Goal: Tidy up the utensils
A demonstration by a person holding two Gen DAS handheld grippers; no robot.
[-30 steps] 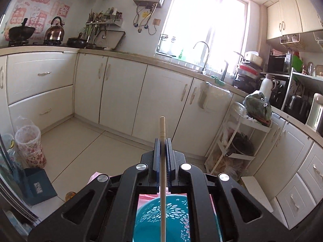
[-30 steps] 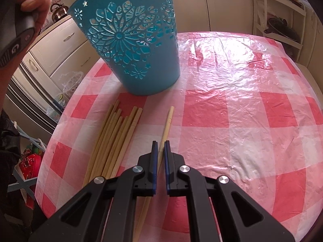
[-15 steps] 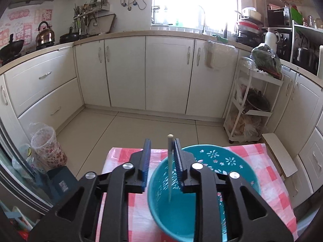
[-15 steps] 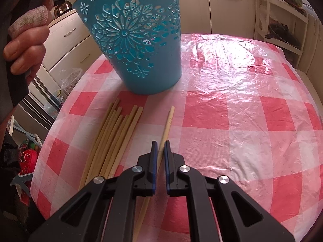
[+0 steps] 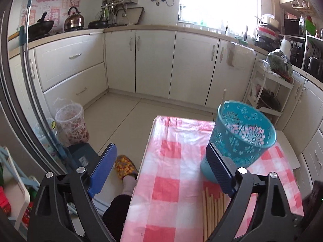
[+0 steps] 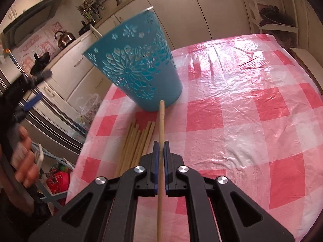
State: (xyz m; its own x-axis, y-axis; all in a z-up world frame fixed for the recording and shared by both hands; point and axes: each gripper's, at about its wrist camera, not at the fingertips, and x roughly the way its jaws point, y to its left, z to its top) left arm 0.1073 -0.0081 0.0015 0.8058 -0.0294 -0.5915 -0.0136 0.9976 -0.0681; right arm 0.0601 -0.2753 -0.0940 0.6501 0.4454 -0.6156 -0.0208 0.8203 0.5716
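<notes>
A teal perforated basket [image 5: 242,139] [image 6: 139,68] stands on the red-checked table [image 6: 242,121]. One wooden chopstick [image 5: 223,95] leans inside it, its tip above the rim; it also shows in the right wrist view [image 6: 95,31]. A bundle of several chopsticks [image 6: 137,141] [image 5: 212,207] lies on the cloth in front of the basket. My left gripper [image 5: 161,169] is open and empty, held over the table's left edge. My right gripper [image 6: 160,151] is shut on a single chopstick [image 6: 161,125], lifted off the cloth and pointing at the basket's base.
Kitchen cabinets [image 5: 153,60] line the far walls. A plastic bin [image 5: 70,123] stands on the floor at left. A wire rack [image 5: 268,92] stands right of the table. The person's slippered foot [image 5: 125,167] is beside the table edge.
My left gripper let the chopstick fall into the basket, opened wide and pulled back to the left. My right gripper closed on the single chopstick and lifted it off the cloth.
</notes>
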